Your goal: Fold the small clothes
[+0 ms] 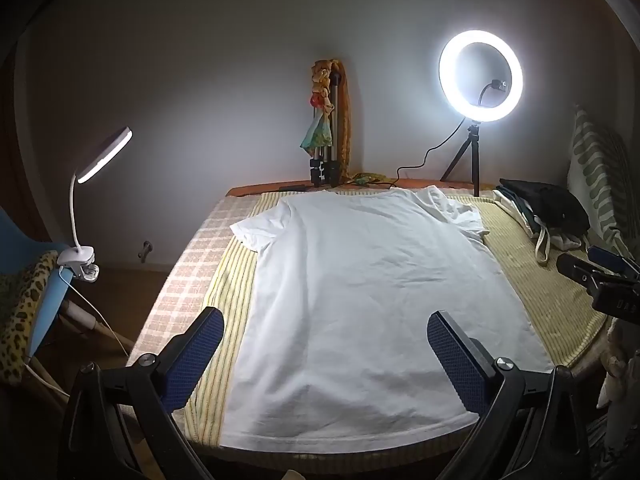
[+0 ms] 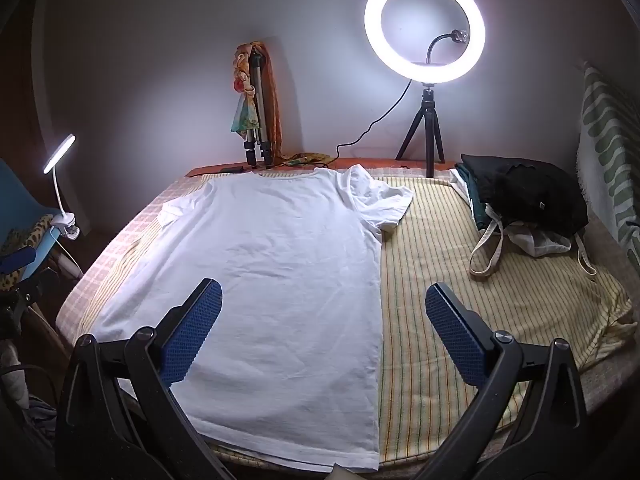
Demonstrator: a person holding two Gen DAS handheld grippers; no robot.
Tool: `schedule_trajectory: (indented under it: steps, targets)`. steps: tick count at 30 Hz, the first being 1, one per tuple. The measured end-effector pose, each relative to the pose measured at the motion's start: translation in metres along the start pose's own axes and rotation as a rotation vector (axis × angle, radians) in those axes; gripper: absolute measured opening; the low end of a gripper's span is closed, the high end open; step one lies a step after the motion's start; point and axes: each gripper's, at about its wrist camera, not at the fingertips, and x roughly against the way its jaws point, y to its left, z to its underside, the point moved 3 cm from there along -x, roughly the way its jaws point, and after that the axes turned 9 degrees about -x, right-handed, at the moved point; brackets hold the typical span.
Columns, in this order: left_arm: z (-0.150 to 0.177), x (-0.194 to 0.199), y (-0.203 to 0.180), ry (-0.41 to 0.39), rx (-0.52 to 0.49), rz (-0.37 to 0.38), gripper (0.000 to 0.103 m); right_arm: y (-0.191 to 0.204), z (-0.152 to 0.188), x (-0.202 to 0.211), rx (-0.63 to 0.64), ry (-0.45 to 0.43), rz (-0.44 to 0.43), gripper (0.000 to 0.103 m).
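Ok so status check: both my grippers are hanging above the near edge of the bed, angled down, and neither has anything in it. Left gripper (image 1: 325,342) has its jaws spread as wide as they go, nothing between the blue pads, just hovering over the bottom hem. Right gripper (image 2: 323,316) is the same deal, spread wide and empty, sitting over the shirt's right side edge where it meets the striped sheet (image 2: 460,248).

The white t-shirt (image 1: 360,280) is laid out flat on that sheet, hem toward the near edge, collar toward the far edge by the wall. Body looks pretty smooth. The right sleeve (image 2: 380,200) is a bit rumpled and bunched; the left one lies flatter.

So honestly, nothing is folded yet as far as I can tell. Spreading looks done, every fold is left: sides in, then hem up, probably after tidying that sleeve.

Over at the far right corner there's a pile of dark clothes (image 2: 532,196) and a tote bag, which I'm guessing is more to fold.
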Motion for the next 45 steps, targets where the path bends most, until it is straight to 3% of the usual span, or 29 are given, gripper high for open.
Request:
schedule_trajectory:
  steps: [34, 45]
  targets:
    - [0.0014, -0.0015, 0.0010, 0.015, 0.014, 0.012, 0.103, 0.0049, 0.0037, -0.0028, 0.008, 0.004, -0.003, 0.103]
    - [-0.0016, 0.0020, 0.0026, -0.062, -0.035, -0.040, 0.103, 0.0072, 0.0043, -0.0043, 0.006, 0.005, -0.010, 0.103]
